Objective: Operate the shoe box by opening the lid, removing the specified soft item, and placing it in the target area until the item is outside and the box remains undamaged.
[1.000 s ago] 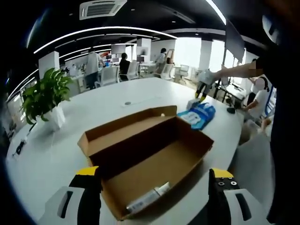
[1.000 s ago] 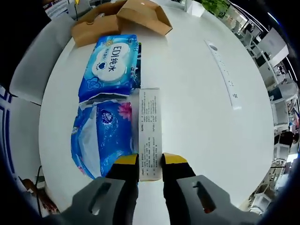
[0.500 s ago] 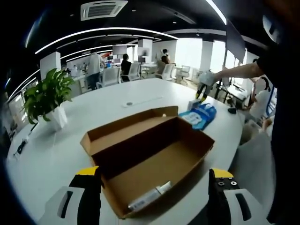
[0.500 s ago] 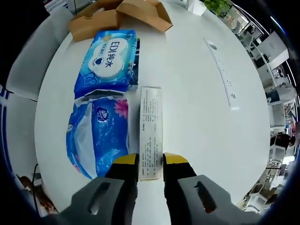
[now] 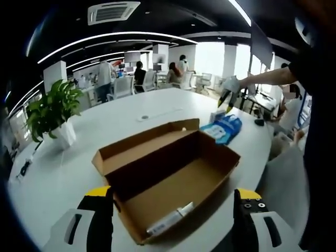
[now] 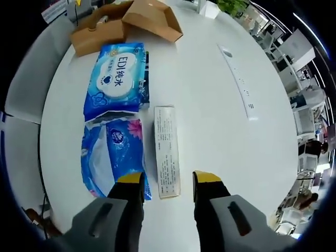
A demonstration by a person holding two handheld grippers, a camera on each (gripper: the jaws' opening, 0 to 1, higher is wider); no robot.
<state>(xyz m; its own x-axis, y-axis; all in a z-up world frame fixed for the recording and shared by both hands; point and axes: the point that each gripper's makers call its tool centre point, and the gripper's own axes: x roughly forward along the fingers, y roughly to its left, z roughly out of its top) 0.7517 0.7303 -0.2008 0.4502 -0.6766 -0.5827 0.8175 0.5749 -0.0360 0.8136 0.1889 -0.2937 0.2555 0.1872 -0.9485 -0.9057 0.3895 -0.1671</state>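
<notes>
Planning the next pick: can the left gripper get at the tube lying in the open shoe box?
Probably yes. The shoe box lies open, its lid folded back, and the tube rests uncovered on the floor near the front wall. The left gripper is open just before it; only that low wall needs clearing.

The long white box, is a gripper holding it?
No. The right gripper is open around the white box, not touching. The left gripper holds nothing.

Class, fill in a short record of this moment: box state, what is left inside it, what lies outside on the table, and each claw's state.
box: shoe box, lid open
inside: one small tube
outside: two blue wipe packs, slim white carton, on the white table
left claw: open, empty
right claw: open, above the carton's near end
</notes>
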